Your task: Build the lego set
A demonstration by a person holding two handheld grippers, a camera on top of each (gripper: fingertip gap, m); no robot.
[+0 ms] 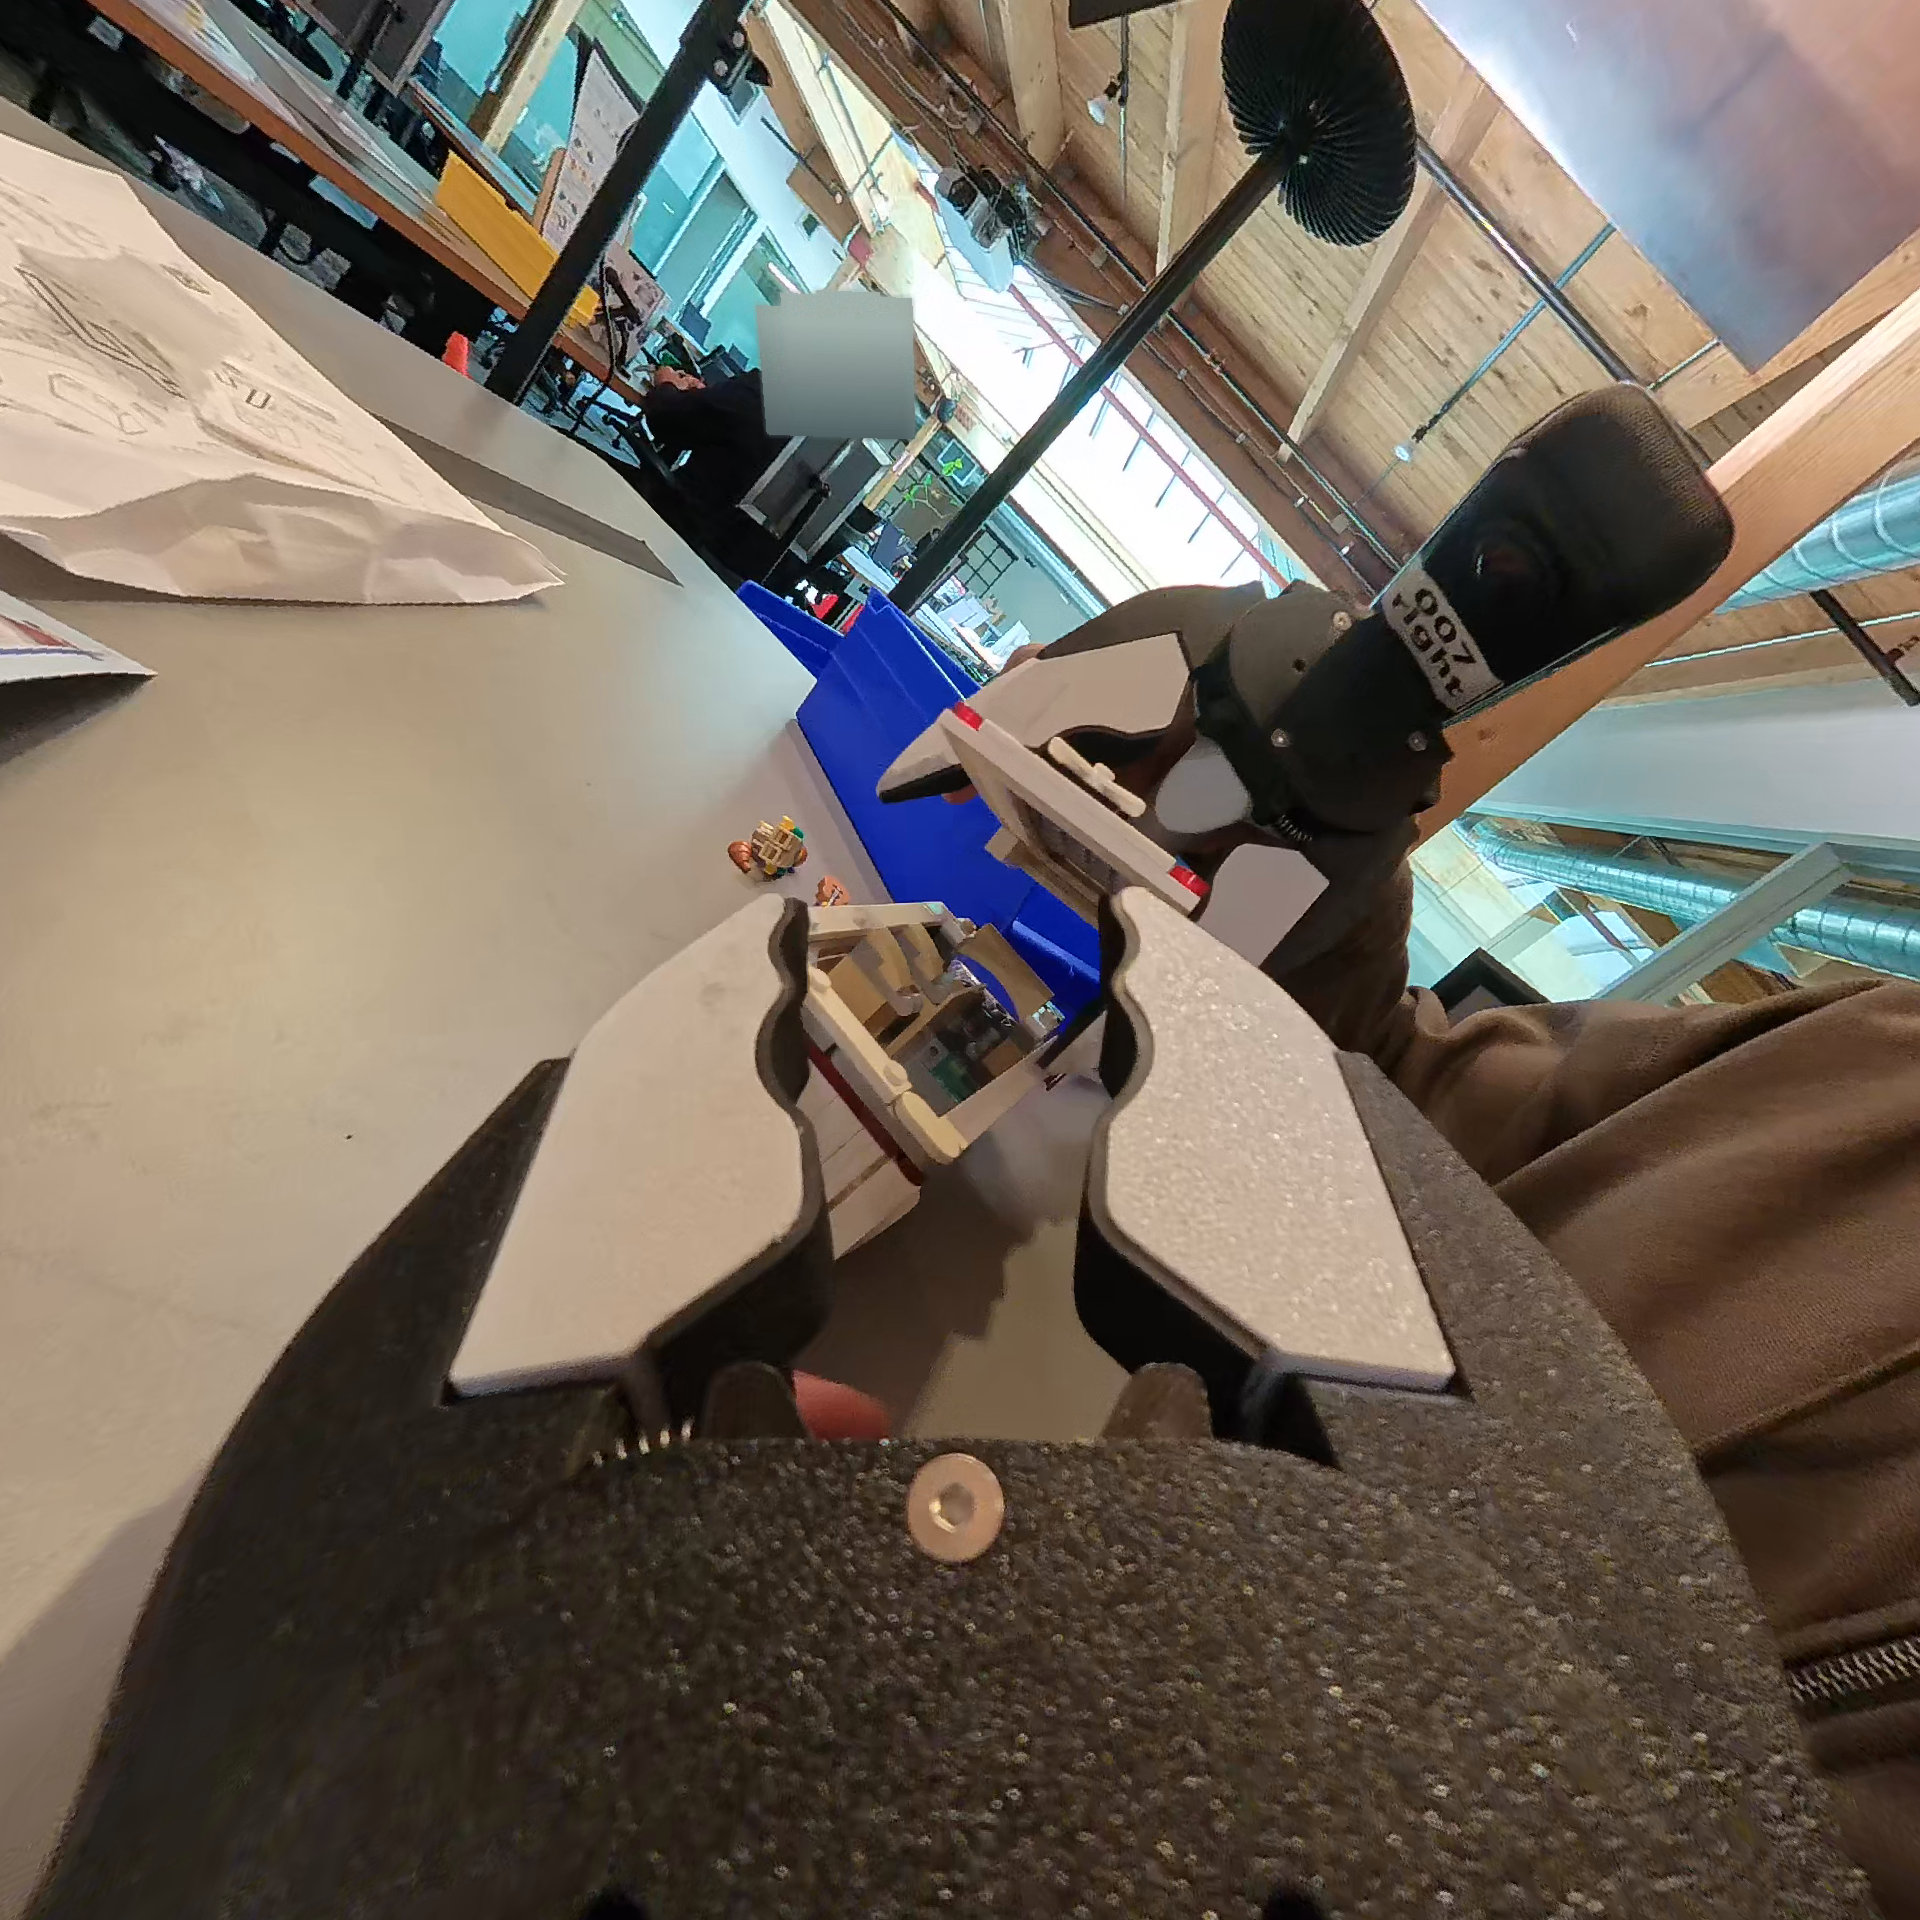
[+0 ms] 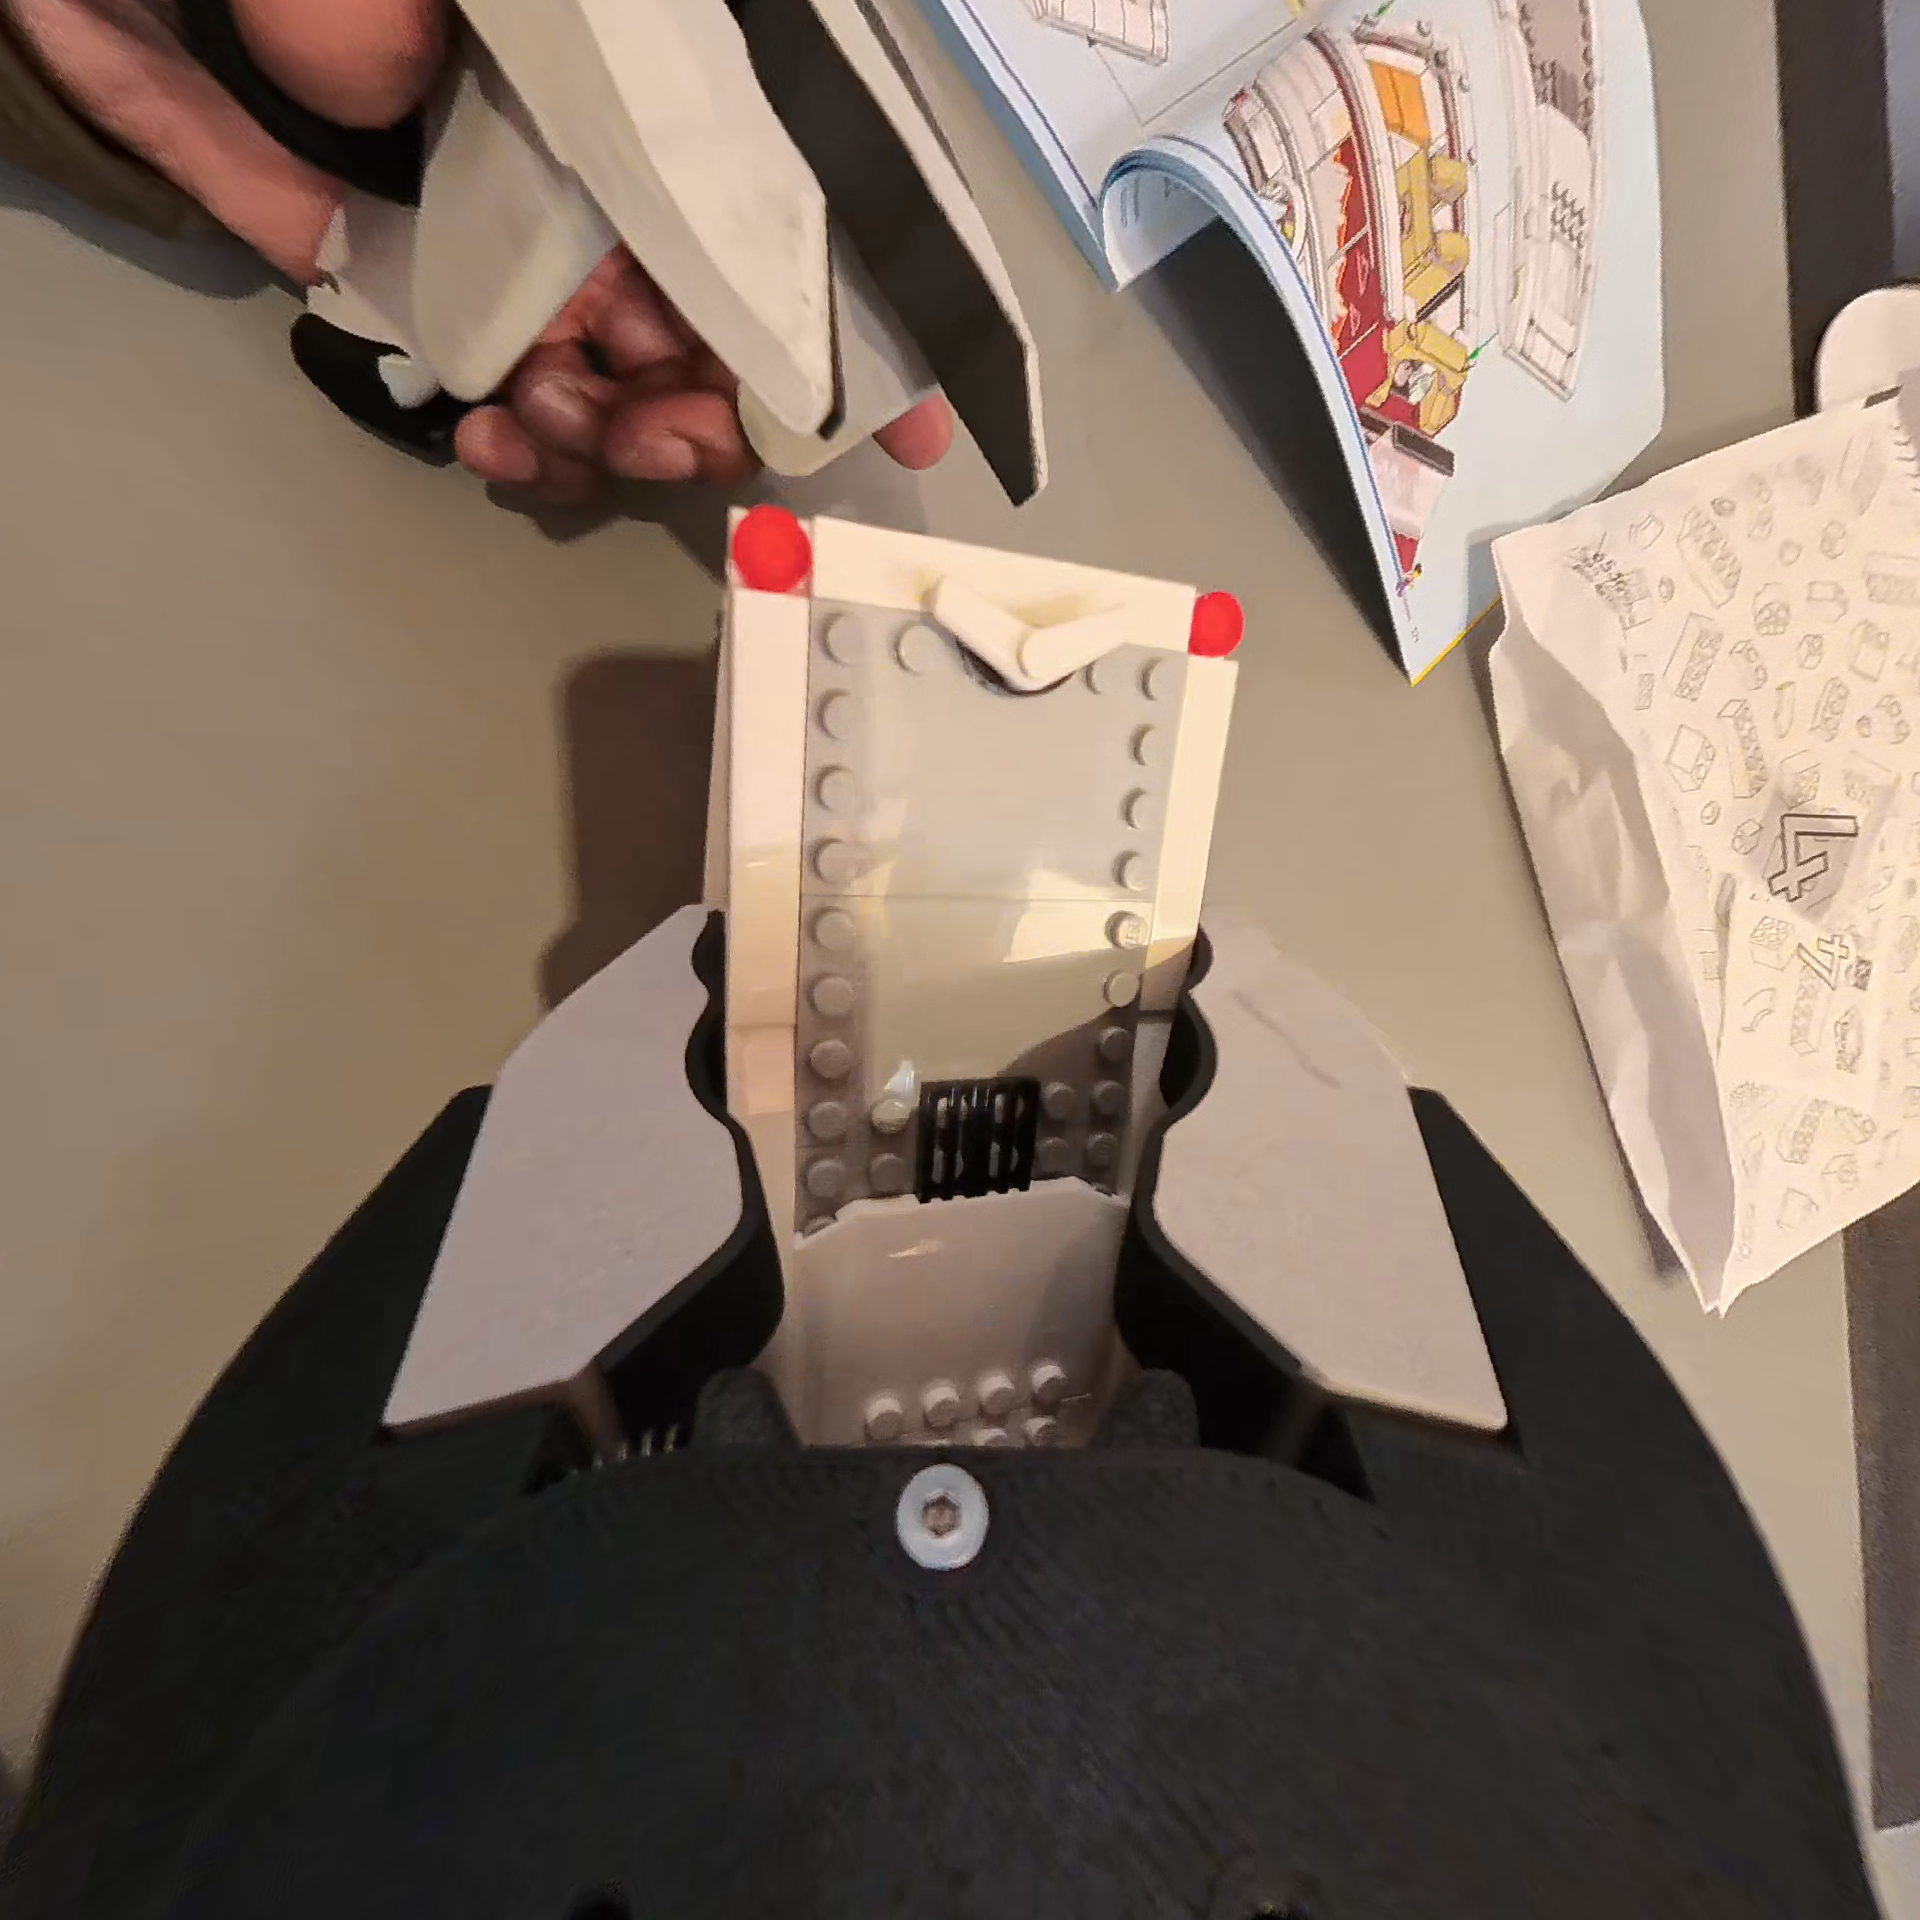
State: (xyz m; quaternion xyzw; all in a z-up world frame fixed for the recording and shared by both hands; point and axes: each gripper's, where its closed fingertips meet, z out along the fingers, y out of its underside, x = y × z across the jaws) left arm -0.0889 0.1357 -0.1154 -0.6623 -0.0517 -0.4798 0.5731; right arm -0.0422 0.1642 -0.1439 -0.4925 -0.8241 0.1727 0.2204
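Observation:
My left gripper (image 1: 951,914) is shut on a white brick-built model body (image 1: 914,1039) with an open top that shows tan and green parts inside. It holds the body low over the grey table (image 1: 312,935). My right gripper (image 2: 956,930) is shut on a white and grey studded roof panel (image 2: 977,810) with a red round stud at each far corner. In the left wrist view the right gripper (image 1: 1060,821) holds this panel (image 1: 1081,821) just above and beyond the model body. In the right wrist view the left gripper (image 2: 904,447), in a person's hand, is just beyond the panel's far end.
A blue bin (image 1: 914,790) stands at the table edge behind the model, with small brick figures (image 1: 774,847) beside it. An open instruction booklet (image 2: 1351,260) and a crumpled printed paper bag (image 2: 1714,831) lie to the right. More paper bags (image 1: 208,436) lie far left. The gap from one gripper's tips to the other's is roughly 7 centimeters.

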